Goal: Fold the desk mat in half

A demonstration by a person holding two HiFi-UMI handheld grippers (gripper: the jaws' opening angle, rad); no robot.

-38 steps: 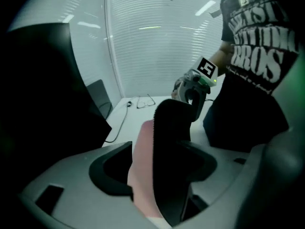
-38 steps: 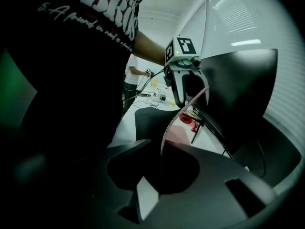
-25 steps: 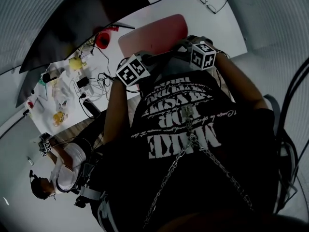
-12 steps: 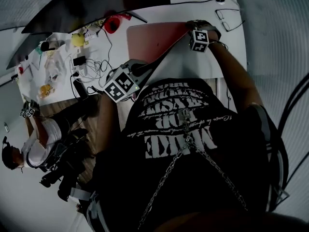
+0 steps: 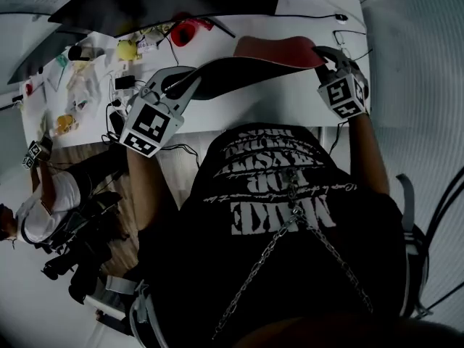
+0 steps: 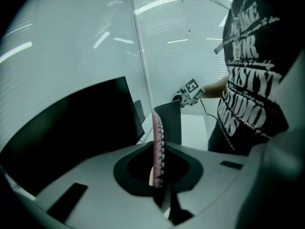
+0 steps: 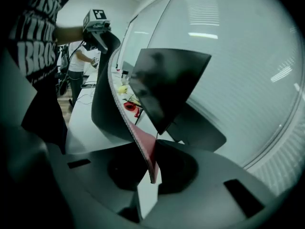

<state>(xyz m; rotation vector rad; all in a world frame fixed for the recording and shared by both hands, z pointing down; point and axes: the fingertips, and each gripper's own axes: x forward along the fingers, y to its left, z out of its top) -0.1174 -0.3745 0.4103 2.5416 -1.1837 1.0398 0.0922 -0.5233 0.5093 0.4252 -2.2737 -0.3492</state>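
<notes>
Corners of the desk mat (image 5: 279, 49) are gripped by both tools, and its near edge is held up above the desk (image 5: 275, 111). The dark underside is turned toward the person and the pink face away (toward the desk's far edge). The sheet is bowed between the two grips, and its lower part seems to rest on the desk, though the contact line is not clearly shown.

The left gripper (image 5: 185, 85) is raised over the desk's left half. Its jaws are closed almost fully, and the mat's thin edge is clamped upright between them, with pink on one side and dark on the other. The right gripper (image 5: 324, 54) is held over the desk's right end. Its jaws have just been closing, and the other near corner of the mat is pinched between them, with the pink face showing at the bite.

A dark monitor (image 5: 145, 6) is seen along the desk's far edge. A red object (image 5: 187, 31), a yellow object (image 5: 127, 49) and a tangle of cables (image 5: 138, 85) are spread over the desk's left part. A second person (image 5: 43, 209) is seated off the desk's left end.
</notes>
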